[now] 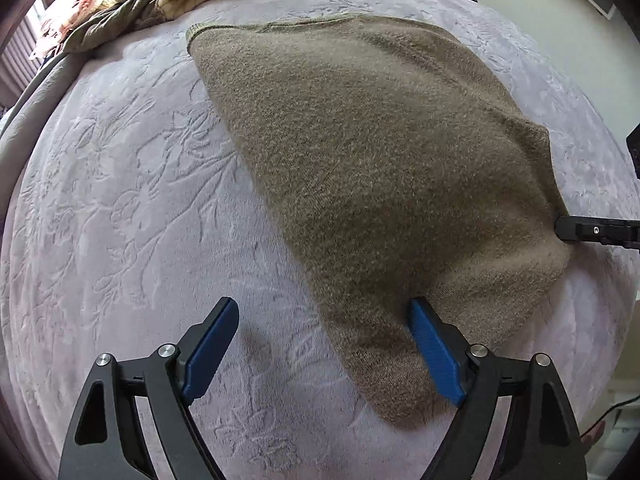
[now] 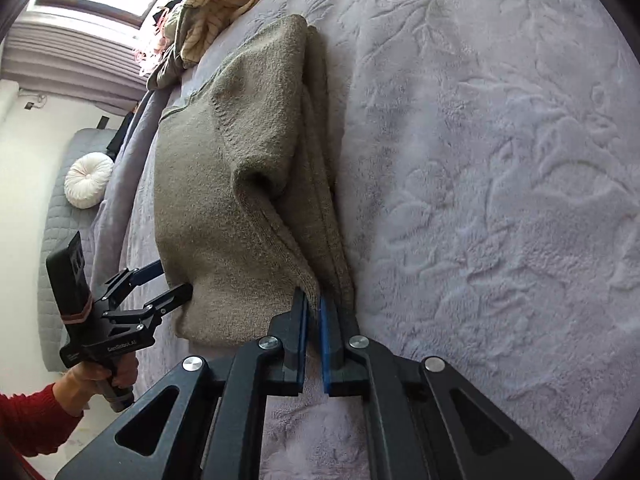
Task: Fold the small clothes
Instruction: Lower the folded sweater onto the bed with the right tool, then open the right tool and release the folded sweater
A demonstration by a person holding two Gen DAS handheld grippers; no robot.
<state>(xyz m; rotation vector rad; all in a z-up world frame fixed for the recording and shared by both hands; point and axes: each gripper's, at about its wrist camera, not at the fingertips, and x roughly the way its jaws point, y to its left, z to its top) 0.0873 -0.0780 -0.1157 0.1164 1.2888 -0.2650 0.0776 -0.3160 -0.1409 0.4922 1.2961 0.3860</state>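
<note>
My right gripper [image 2: 314,312] pinches the fuzzy brown knit sweater [image 1: 380,168] edge ahead; my left gripper [image 1: 324,344] gapes over its near corner. Thick layers could slip unevenly.

Your sweater [image 1: 380,168] is fuzzy matt brown knit wool. Under it, the bed cover [image 1: 120,200] is plush embossed lilac fleece. Your left tongs [image 1: 320,344]: matt black plastic, ribbed blue pads [image 1: 434,350], shiny metal pins.

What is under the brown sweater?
The brown sweater lies on the lilac blanket, which shows all around it. Anything between them is hidden.
</note>
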